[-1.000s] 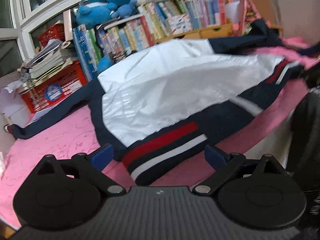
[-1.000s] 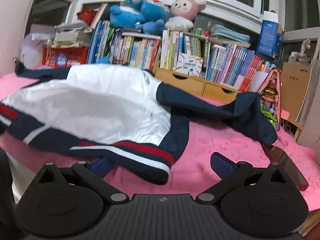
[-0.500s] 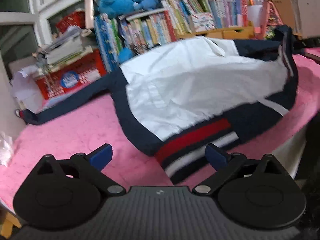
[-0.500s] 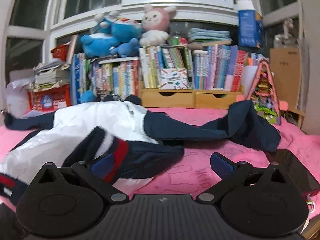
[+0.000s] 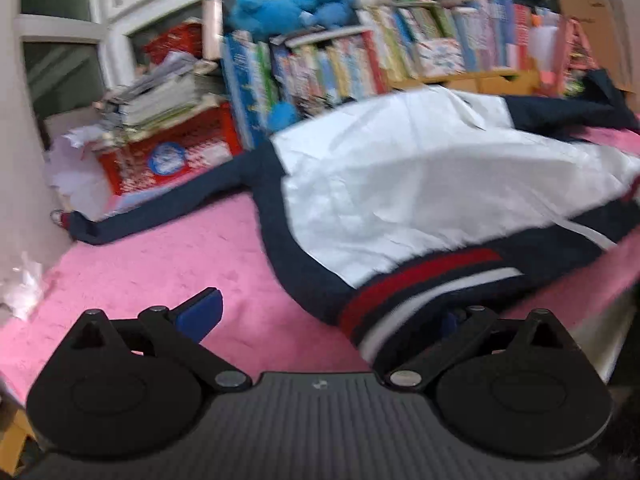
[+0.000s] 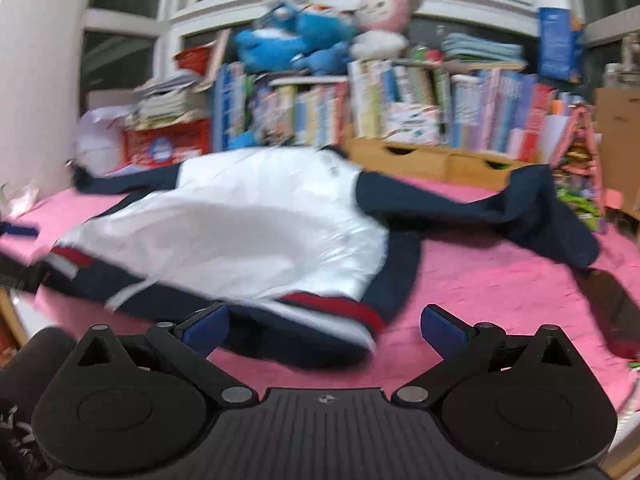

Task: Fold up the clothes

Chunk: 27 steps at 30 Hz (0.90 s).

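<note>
My left gripper [image 5: 326, 312]: jaws spread wide, nothing clamped. L finger [image 5: 200, 308] sits over bare pink blanket [image 5: 160, 256]; the jacket [image 5: 420, 184] hem, w/ red and white stripes, lies over the R finger, nearly hiding it.

My right gripper [image 6: 324, 326]: jaws also wide apart, holding nothing. Jacket's [image 6: 240, 228] striped hem corner lies between the fingers, closer to the L one, on the blanket [image 6: 480, 276].

Beyond the fingers, the jacket is spread flat, white lining up, navy sleeves out to both sides.

Farther back: red crate [image 5: 172, 152] w/ a paper stack [image 5: 160, 96] on top, contents not clear; wooden drawer unit [image 6: 436, 160], drawers shut, w/ a row of books [image 6: 400, 108] standing on it, plush toys [image 6: 320, 28] on top of the books. All blurred.
</note>
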{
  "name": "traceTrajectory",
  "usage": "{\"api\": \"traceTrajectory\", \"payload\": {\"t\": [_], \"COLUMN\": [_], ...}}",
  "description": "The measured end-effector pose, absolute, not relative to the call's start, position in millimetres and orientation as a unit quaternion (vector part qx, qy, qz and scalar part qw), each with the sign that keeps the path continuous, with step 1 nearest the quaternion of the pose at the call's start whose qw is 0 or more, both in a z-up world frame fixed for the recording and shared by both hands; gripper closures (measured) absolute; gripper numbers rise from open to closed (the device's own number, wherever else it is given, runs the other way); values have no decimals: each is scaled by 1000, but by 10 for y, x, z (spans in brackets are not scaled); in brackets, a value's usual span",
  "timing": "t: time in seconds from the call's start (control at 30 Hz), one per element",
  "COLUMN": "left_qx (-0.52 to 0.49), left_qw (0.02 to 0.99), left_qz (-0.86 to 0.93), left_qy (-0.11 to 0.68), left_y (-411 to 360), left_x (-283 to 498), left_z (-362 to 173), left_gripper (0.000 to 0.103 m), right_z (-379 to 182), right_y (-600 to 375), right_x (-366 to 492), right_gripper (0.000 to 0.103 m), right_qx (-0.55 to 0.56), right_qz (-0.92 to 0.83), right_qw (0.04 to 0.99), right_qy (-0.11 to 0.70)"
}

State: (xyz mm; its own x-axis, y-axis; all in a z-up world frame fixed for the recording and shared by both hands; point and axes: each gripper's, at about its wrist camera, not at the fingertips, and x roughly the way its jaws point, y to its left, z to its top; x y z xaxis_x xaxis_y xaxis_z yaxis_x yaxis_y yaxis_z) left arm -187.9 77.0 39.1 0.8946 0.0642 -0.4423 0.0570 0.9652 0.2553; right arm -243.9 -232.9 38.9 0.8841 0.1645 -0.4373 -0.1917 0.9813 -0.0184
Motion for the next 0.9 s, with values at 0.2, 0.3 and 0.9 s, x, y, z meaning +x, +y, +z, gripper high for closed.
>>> {"api": "traceTrajectory", "payload": {"t": [0.2,0.3,0.9], "left_qx": [128,121,101], "left_qw": [965,968,981], "left_qz": [27,23,28], "left_qy": [226,216,163], "left_y": [820,827,752], "left_x": [-1778,-1729,-1437], "left_z": [434,521,1062], "left_gripper": [0,0,0], "right_z": [318,337,551], "right_y": [-2032,-1873,-1053], "right_x": [-2315,-2336,-2086], "right_gripper": [0,0,0], "right_qx": [-72,-97,-118], "right_qz": [106,150,248], "right_qw": [964,959,947], "right_qy": [232,220,165]}}
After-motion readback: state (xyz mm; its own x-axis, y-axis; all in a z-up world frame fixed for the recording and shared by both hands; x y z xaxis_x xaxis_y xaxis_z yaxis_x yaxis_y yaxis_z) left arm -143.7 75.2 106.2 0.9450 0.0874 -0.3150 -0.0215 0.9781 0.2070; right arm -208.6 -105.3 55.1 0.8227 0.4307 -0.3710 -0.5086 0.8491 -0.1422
